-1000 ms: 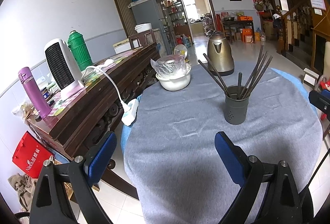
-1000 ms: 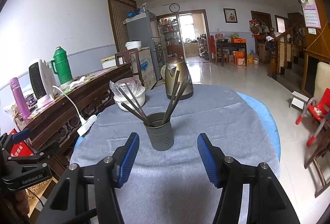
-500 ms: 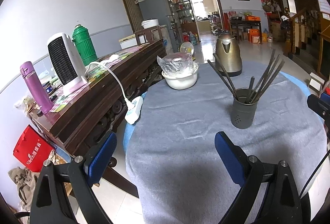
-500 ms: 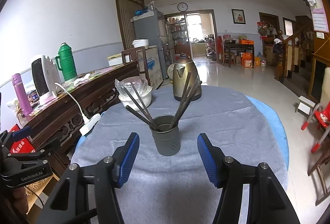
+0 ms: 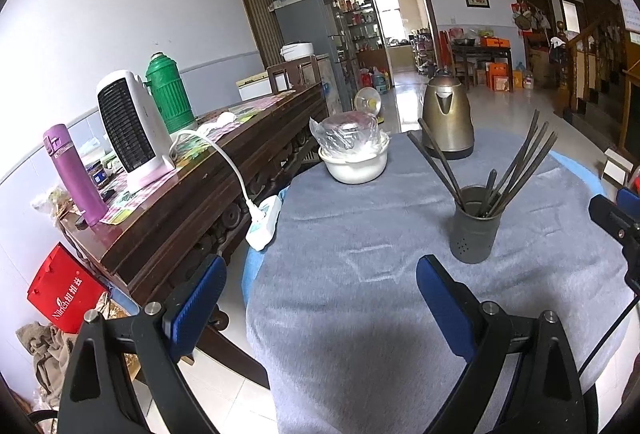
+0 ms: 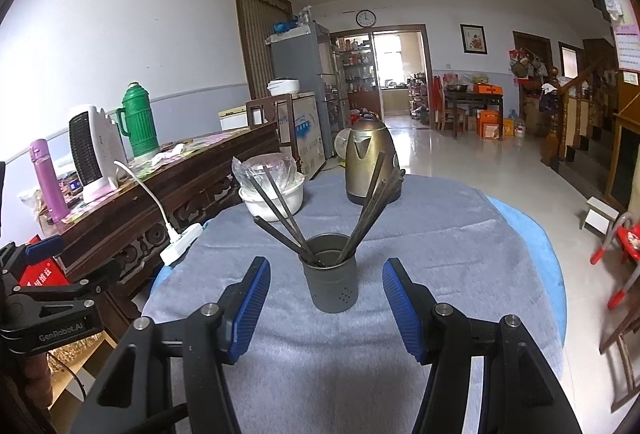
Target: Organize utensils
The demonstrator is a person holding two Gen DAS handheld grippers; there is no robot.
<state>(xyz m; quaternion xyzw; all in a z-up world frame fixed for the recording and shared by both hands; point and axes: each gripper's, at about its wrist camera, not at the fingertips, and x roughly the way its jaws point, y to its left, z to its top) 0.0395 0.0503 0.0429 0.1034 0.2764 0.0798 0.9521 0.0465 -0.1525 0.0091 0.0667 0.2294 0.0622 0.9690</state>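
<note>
A dark grey utensil holder stands on the grey-clothed round table, with several dark chopsticks fanned out of it. My right gripper is open, its blue pads on either side of the holder's near face and apart from it. My left gripper is open and empty over the table's left edge, well short and left of the holder. The left gripper's body shows at the left edge of the right wrist view.
A white bowl with a plastic bag and a brass-coloured kettle stand at the table's far side. A wooden sideboard on the left carries a heater, a green flask and a purple bottle. A white power strip hangs beside the table.
The holder has grown nearer and more centred between the right gripper's pads. In the left wrist view the scene has shifted slightly; both grippers stay open.
</note>
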